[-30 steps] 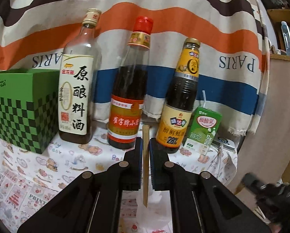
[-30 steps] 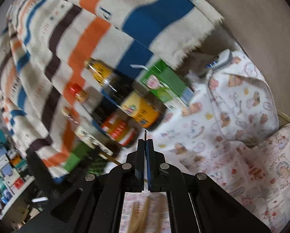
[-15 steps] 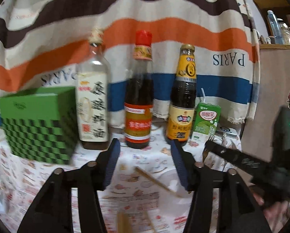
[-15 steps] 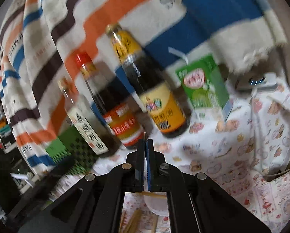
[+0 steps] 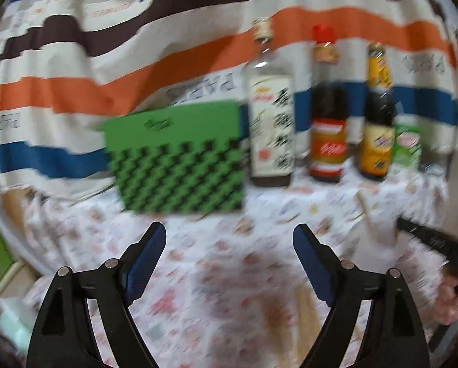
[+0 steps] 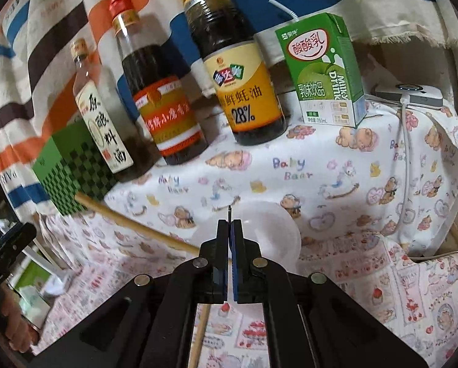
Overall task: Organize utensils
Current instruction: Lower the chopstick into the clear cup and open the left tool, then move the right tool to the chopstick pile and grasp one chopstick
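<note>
Three bottles stand upper right in the left wrist view, beside a green checkered box; left claw opening, empty. Right wrist view: right claw closed on a thin dark utensil over a white bowl; chopstick lying left; carton reading "Milky Drink"; bottle marked "28%".

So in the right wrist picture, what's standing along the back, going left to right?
Green checkered box → clear bottle with white label → red-capped dark bottle → yellow-labelled dark bottle → green milk drink carton → white gadget with cable.
</note>
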A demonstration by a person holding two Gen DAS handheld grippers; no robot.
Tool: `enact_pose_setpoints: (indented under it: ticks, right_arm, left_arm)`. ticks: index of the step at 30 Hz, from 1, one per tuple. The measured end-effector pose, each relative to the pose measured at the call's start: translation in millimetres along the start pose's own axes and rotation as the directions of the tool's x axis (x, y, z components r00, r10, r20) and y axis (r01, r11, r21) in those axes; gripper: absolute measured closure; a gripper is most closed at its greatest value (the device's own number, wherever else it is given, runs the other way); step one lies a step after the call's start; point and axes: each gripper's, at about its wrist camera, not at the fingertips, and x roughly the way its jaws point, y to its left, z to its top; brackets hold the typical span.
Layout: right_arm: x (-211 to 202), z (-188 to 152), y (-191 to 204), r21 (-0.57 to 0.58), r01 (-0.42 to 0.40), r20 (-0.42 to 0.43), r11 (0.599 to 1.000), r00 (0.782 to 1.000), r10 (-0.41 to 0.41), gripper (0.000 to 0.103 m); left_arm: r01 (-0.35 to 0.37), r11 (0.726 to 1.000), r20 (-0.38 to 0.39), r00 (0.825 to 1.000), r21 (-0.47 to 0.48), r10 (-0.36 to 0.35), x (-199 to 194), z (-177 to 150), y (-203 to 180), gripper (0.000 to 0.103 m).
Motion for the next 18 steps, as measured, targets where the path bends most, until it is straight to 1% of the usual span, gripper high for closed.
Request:
enact_pose_setpoints:
  ticks: [3, 5, 7, 9, 11, 13, 14, 18]
  right_arm:
    - [1, -4, 3, -0.018, 0.022, -0.021, 1.000, 1.000, -0.022, 0.101]
    - [0, -7, 7, -0.031, 0.049, -0.033, 0.998, 0.998, -0.050, 0.101]
    - [-6, -8, 11, -0.046, 0.057, -0.024, 0.997, 0.998, -0.058, 0.101]
    - [-16, -9, 14, -0.046, 0.063, -0.010, 0.997, 0.998, -0.064, 0.100]
    - [-28, -10, 13, -0.015, 0.034, 0.012, 0.999, 0.999, -0.034, 0.099]
    - [-40, -12, 12, 0.002, 0.016, 0.041, 1.000, 0.999, -0.016, 0.093]
    - [-44, -12, 13, 0.003, 0.014, 0.044, 1.000, 0.999, -0.014, 0.092]
    - [-61, -14, 24, -0.019, -0.036, 0.064, 0.999, 0.997, 0.037, 0.088]
  left_arm:
    - [0.016, 1.000, 0.000, 1.000, 0.001, -0.016, -9, -14, 2, 0.018]
    - [0.019, 1.000, -0.009, 1.000, -0.023, -0.019, -11, -20, 6, 0.018]
    - [0.030, 0.999, -0.020, 0.999, -0.035, -0.031, -9, -23, 9, 0.018]
    - [0.005, 1.000, -0.029, 1.000, -0.023, -0.006, -5, -23, 11, 0.018]
    - [-0.021, 1.000, -0.024, 0.999, 0.005, 0.021, -3, -22, 14, 0.018]
    - [-0.042, 0.999, -0.014, 0.999, 0.011, 0.042, -1, -23, 18, 0.017]
    - [-0.047, 0.999, -0.019, 0.999, 0.003, 0.047, 1, -22, 21, 0.016]
    - [-0.034, 0.998, -0.028, 0.999, -0.049, 0.033, 12, -28, 22, 0.016]
